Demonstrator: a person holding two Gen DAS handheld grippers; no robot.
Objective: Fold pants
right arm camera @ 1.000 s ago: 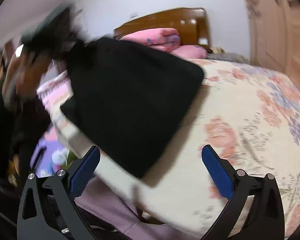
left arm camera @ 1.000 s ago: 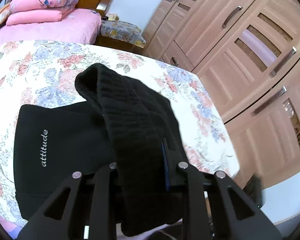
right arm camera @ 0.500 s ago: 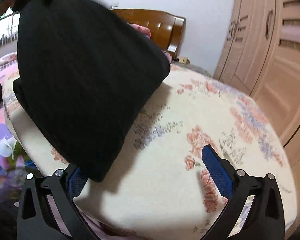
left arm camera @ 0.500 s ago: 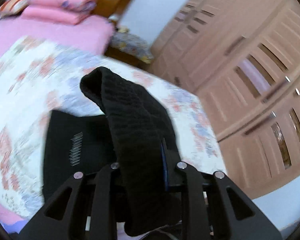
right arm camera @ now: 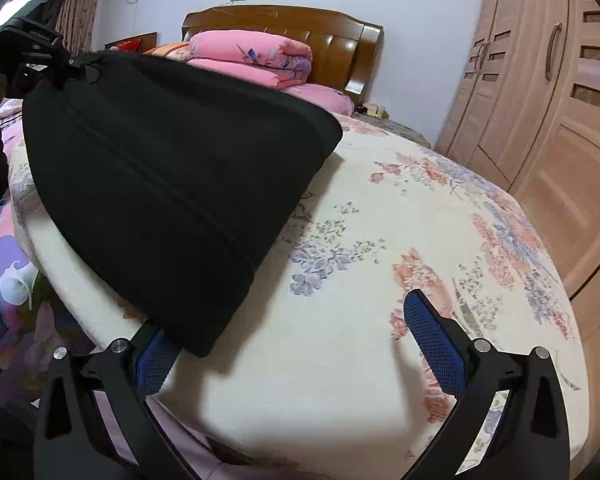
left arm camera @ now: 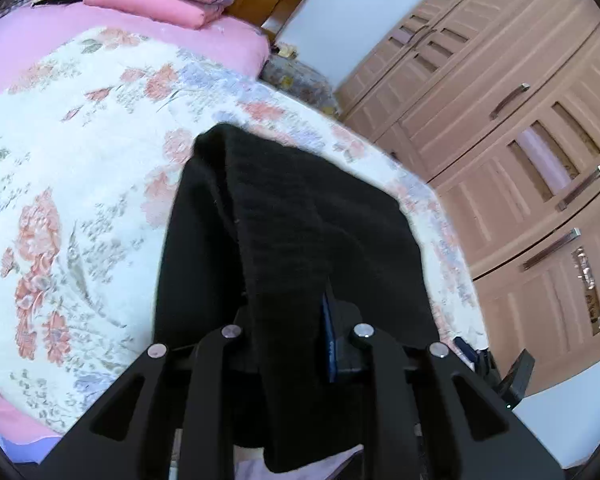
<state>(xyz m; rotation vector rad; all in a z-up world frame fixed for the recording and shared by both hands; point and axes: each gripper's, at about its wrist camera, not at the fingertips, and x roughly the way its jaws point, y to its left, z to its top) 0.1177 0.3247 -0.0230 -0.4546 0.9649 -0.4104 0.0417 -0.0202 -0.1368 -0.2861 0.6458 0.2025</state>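
Note:
The black pants hang folded from my left gripper, which is shut on their ribbed waistband and holds them above the floral bed. In the right wrist view the same pants hang as a wide black panel from the left gripper at upper left, with their lower corner draped down by my right gripper's left finger. My right gripper is open and empty, low over the near edge of the bed; its blue pads are wide apart.
The floral bedspread covers the bed. Folded pink quilts lie against the wooden headboard. A brown wardrobe stands along the bed's right side. A purple floral sheet hangs at the bed's left edge.
The left gripper has lifted the pants off the bed and swung them toward the middle. The right gripper has steadied low at the bed's near edge, still open.

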